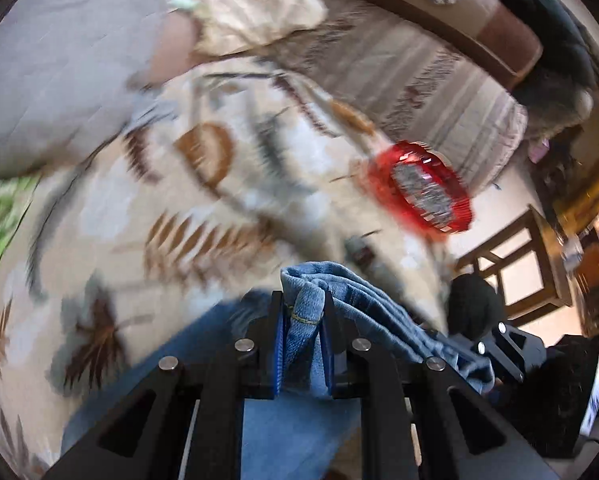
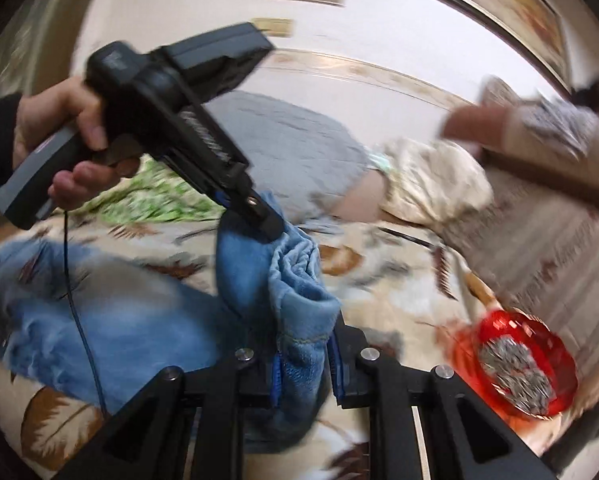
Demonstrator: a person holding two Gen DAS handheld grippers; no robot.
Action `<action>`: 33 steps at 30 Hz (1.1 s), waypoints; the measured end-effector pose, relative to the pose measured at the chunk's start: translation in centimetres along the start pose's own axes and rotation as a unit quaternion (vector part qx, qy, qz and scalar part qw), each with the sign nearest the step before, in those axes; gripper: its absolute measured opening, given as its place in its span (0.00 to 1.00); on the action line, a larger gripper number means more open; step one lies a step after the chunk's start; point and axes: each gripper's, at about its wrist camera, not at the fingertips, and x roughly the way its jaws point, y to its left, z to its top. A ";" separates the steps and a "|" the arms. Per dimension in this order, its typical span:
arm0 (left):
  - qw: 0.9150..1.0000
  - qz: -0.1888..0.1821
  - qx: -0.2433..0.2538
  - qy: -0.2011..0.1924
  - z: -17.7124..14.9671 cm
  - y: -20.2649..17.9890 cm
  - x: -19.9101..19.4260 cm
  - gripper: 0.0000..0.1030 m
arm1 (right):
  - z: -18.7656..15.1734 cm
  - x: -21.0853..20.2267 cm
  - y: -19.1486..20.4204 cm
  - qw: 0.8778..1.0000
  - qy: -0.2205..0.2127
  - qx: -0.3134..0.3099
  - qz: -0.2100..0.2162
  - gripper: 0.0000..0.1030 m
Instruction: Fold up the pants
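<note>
Motion blur smears the leaf-patterned bedspread [image 1: 147, 208] in both views, so its print is only rough. The contents of the red bowl [image 2: 519, 364] read as a grey speckled mass, too blurred to identify. The jeans [image 2: 99, 320] trail off under the right gripper's [image 2: 305, 364] frame at the near edge. Far right, the dark furniture [image 1: 579, 264] is indistinct.

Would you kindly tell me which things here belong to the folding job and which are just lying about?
Job: jeans, left tool, right tool, both clamped on denim.
Lying about: red bowl, leaf-print blanket, grey pillow, green cloth.
</note>
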 end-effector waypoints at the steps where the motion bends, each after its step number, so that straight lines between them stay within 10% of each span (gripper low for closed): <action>1: 1.000 0.007 -0.010 0.003 -1.0 1.1 0.4 0.16 | -0.1 0.6 1.4 1.000 0.008 -0.012 0.010 0.19; 10: 0.991 -0.009 -0.131 0.027 -7.7 8.6 5.4 0.20 | -3.2 8.0 6.0 0.979 0.154 -0.003 0.134 0.20; 14: 0.992 -0.003 -0.130 0.011 -8.0 8.0 4.7 0.28 | -3.4 8.0 5.2 0.977 0.147 0.006 0.153 0.28; 18: 0.991 0.039 -0.128 -0.017 -8.0 6.6 1.2 0.78 | -2.2 5.4 4.7 0.976 0.120 -0.003 0.180 0.83; 26: 0.966 0.080 -0.219 -0.110 -12.5 4.6 -7.0 0.91 | 0.2 -1.0 -2.3 0.972 0.044 -0.018 0.231 0.87; 33: 0.945 0.086 -0.284 -0.137 -17.8 0.3 -7.2 0.91 | 3.8 1.8 -8.4 0.934 0.082 -0.070 0.339 0.89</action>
